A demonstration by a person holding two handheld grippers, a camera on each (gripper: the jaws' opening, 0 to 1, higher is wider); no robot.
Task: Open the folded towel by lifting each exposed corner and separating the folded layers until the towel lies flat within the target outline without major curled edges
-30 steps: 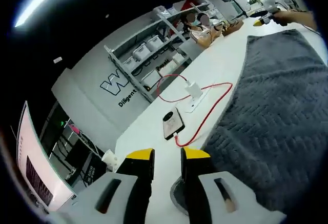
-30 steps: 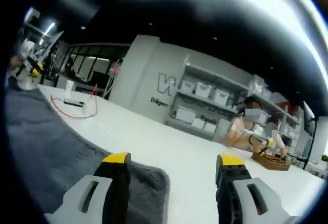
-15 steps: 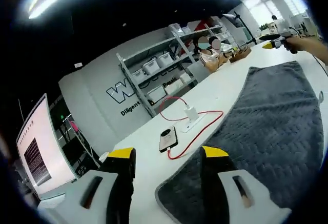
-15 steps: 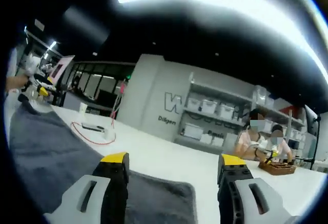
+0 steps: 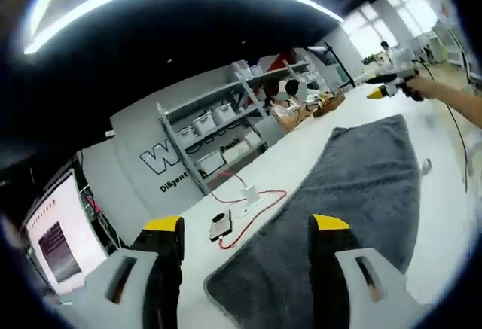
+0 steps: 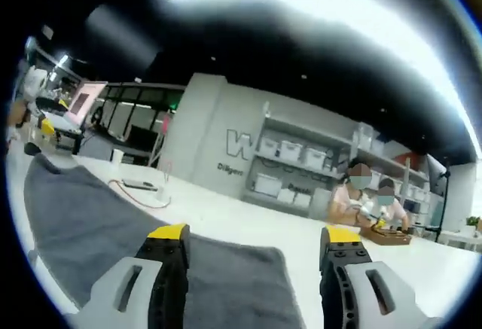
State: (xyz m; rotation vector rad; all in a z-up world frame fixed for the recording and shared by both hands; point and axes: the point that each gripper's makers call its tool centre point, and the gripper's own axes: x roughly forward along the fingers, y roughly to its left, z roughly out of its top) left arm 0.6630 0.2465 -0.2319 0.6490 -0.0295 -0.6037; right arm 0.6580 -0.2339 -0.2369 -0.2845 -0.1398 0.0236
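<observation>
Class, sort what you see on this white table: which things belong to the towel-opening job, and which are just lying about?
Belong to the job:
- dark grey textured towel
- left gripper
- right gripper

Just lying about:
- red cable
- smartphone lying flat
- white power strip
- brown wooden tray

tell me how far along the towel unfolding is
Mostly done, by the look of it: the grey towel lies spread long across the white table, with no folded layers visible. Nothing is in hand: the left gripper and right gripper are open above its ends. Left: checking the edges; no target outline is visible.
</observation>
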